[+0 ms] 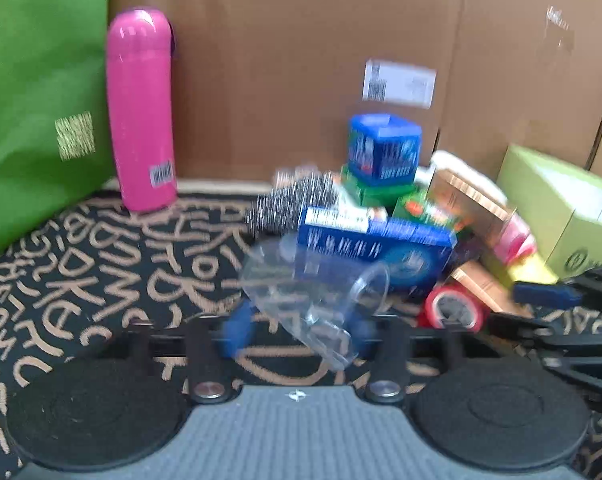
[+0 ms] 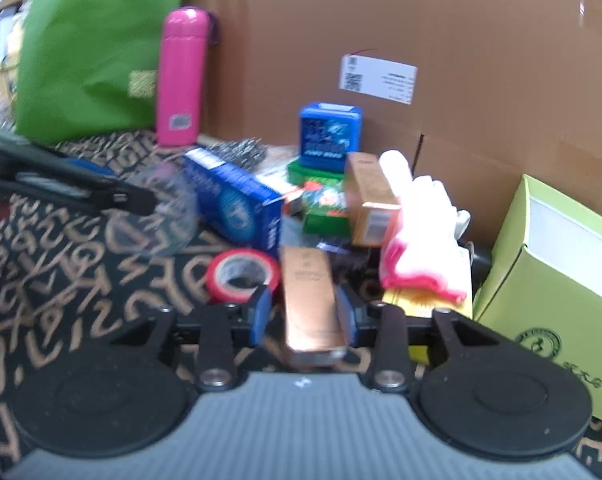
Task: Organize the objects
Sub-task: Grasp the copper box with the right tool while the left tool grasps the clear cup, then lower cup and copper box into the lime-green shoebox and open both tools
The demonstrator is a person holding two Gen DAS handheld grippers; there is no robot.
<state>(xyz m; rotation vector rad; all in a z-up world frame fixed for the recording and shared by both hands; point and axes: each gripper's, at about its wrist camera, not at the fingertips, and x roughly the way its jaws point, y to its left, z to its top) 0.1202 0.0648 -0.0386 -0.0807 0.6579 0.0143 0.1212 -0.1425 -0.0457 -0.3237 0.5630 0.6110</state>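
A clear plastic cup (image 1: pixel 313 300) lies tilted between the blue fingertips (image 1: pixel 239 328) of my left gripper (image 1: pixel 301 334), which is shut on it just above the patterned cloth. In the right wrist view, my right gripper (image 2: pixel 305 314) is shut on a long copper-coloured box (image 2: pixel 309 304), whose near end sticks back toward the camera. Behind both lies a pile: a blue carton (image 1: pixel 375 250), a red tape roll (image 2: pixel 241 274), a steel scourer (image 1: pixel 293 200), green boxes (image 2: pixel 325 208) and a pink-and-white glove (image 2: pixel 417 248). The left gripper (image 2: pixel 121 196) with the cup (image 2: pixel 165 216) shows at the left of the right wrist view.
A pink bottle (image 1: pixel 141 112) stands upright beside a green bag (image 1: pixel 37 100) at the back left. A large cardboard box (image 1: pixel 301 40) walls off the back. A lime-green box (image 2: pixel 553 280) stands at the right. Black cloth with tan letters (image 1: pixel 81 280) covers the surface.
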